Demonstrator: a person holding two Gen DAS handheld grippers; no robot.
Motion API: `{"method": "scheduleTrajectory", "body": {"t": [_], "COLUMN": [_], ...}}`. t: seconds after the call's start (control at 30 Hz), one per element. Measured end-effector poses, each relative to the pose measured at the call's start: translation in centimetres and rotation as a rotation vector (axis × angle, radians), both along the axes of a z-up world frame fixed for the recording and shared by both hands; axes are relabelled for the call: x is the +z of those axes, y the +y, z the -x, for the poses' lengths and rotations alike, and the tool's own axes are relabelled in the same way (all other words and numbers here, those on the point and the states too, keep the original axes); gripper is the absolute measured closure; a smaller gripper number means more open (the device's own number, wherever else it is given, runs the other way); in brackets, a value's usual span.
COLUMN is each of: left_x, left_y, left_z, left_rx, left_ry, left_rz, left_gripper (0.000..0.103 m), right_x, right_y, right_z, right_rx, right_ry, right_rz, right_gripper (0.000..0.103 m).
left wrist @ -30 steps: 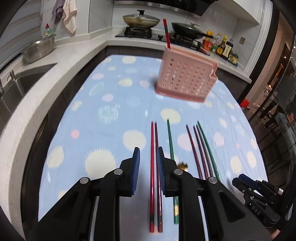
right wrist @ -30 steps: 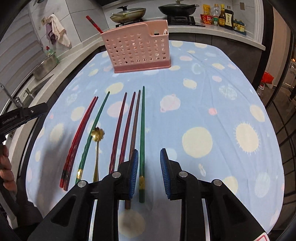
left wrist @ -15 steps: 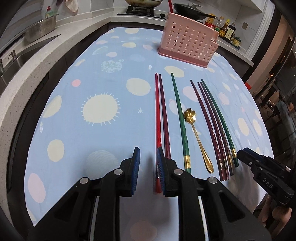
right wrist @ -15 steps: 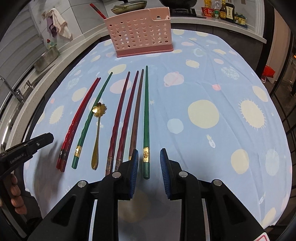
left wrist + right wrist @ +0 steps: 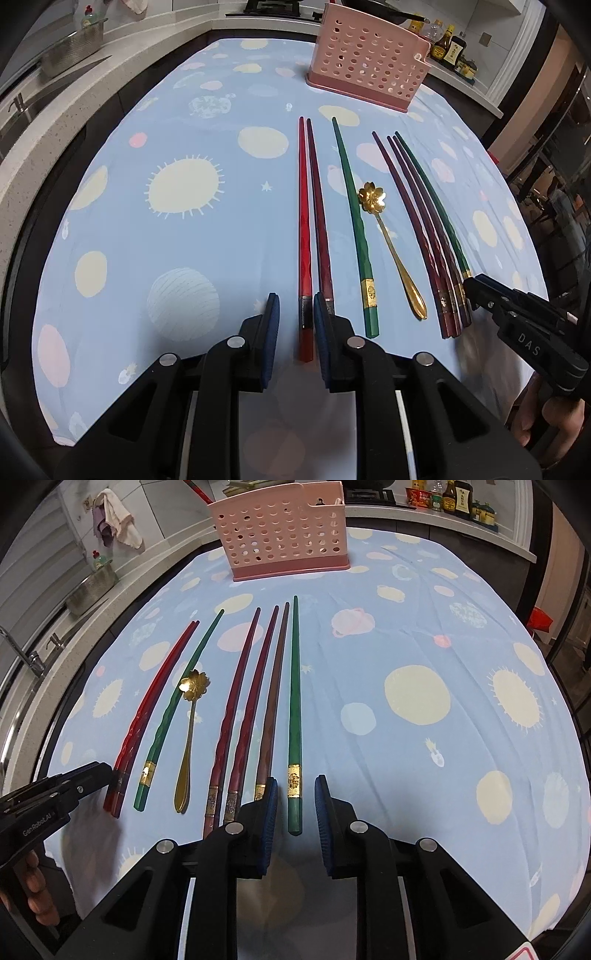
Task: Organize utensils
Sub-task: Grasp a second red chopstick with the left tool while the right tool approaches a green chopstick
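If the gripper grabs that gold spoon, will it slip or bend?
The gold spoon looks like shiny metal, so it probably stays stiff and may slip between the pads. Its handle is thin and lies flat on the cloth, so pinching it could be fiddly. The flower bowl end is wider, so it might tip that way.

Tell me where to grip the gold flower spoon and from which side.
Grip the gold spoon mid-handle, from above, fingers astride the thin stem. It lies flat on the tablecloth, so only a top-down pinch looks workable. The gap to the green chopstick beside it widens toward the handle end; the flower bowl nearly touches it.
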State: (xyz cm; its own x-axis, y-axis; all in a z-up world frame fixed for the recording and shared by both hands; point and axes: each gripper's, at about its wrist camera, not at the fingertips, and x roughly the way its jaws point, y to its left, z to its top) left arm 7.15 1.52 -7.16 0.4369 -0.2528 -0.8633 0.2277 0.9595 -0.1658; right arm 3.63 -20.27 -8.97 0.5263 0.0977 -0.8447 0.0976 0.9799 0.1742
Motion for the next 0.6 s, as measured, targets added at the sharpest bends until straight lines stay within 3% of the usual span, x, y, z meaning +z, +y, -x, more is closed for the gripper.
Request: {"method": "scheduleTrajectory", "body": {"t": [0.37, 0.6], "left_x": [-0.71, -0.84], "left_y": [-0.22, 0.28], "left_z": [-0.09, 0.03], "left_rx": [-0.010, 0.007], "left_ry": [0.009, 0.007], "left_rz": [-0.008, 0.006], "left_gripper": [0.085, 0.096], "right_x": [-0.24, -0.34], "right_y": [0.05, -0.04], "right_z": [0.02, 0.22], "right_rx": [0.005, 0.004], "right_ry": [-0.010, -0.022], "right_rz": [0.014, 0.022], "right_gripper": [0.088, 0.094]}}
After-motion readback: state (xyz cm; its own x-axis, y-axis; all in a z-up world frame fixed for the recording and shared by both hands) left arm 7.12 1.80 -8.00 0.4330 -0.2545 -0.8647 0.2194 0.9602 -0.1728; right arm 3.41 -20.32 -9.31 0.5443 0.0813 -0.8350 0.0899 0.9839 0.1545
